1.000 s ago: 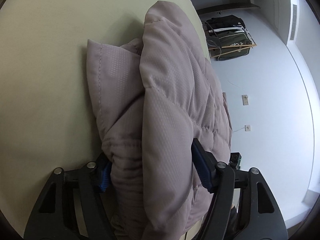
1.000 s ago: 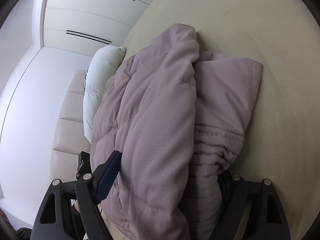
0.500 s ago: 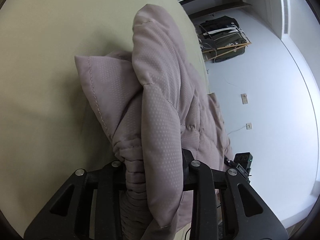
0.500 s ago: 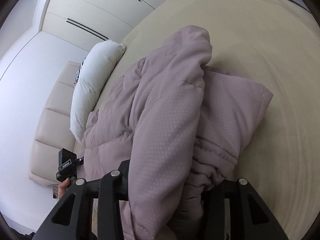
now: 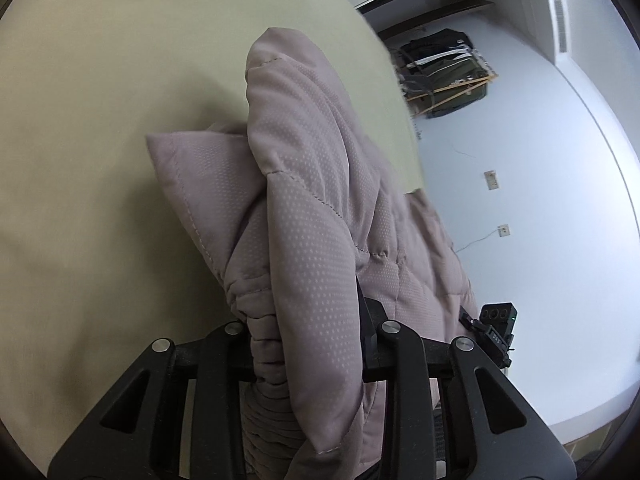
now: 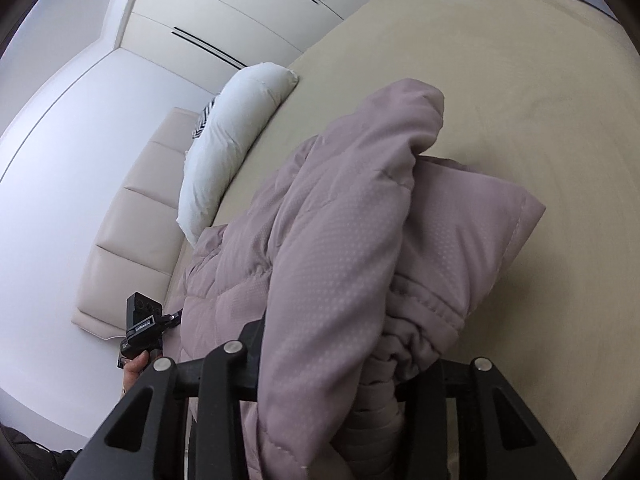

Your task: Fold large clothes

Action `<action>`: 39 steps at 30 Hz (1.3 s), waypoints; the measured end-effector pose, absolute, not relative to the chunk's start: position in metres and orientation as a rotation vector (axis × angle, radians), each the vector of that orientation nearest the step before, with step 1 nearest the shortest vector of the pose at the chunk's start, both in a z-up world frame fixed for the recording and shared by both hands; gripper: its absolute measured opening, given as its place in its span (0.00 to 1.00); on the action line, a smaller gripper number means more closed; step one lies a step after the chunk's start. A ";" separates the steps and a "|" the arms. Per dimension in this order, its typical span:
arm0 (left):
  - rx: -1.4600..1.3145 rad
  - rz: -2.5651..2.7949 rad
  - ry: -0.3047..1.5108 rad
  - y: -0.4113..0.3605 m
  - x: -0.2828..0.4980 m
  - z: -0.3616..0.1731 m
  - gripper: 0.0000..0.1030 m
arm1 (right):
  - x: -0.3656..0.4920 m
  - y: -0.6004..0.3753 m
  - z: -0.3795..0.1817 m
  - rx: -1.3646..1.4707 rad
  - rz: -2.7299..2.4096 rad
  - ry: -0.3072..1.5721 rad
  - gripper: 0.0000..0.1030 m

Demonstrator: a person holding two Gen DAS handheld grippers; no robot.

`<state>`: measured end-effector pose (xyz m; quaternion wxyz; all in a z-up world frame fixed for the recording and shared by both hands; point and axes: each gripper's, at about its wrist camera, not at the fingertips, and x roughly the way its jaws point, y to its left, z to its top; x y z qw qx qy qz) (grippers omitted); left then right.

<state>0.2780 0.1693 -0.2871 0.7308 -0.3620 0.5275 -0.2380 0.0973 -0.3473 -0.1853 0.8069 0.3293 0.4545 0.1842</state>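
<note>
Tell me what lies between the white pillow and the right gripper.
In the right wrist view, the mauve puffer jacket fills that stretch, running from beside the pillow down into the right gripper, which is shut on it.

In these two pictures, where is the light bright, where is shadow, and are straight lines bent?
Left wrist view: the mauve quilted jacket throws a soft shadow on the beige bed sheet; wall edges bow.
Right wrist view: the white pillow is brightest; the sheet's right side looks smeared.
</note>
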 end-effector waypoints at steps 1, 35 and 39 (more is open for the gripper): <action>-0.824 -0.514 1.177 0.171 0.279 -0.300 0.28 | 0.097 -0.351 -0.200 0.743 0.375 0.985 0.42; -0.007 0.103 0.376 0.071 0.069 -0.037 1.00 | -0.054 -0.289 -0.023 0.183 -0.194 0.434 1.00; 0.072 0.157 0.367 0.042 0.056 -0.004 1.00 | -0.058 -0.271 0.013 0.142 -0.169 0.423 1.00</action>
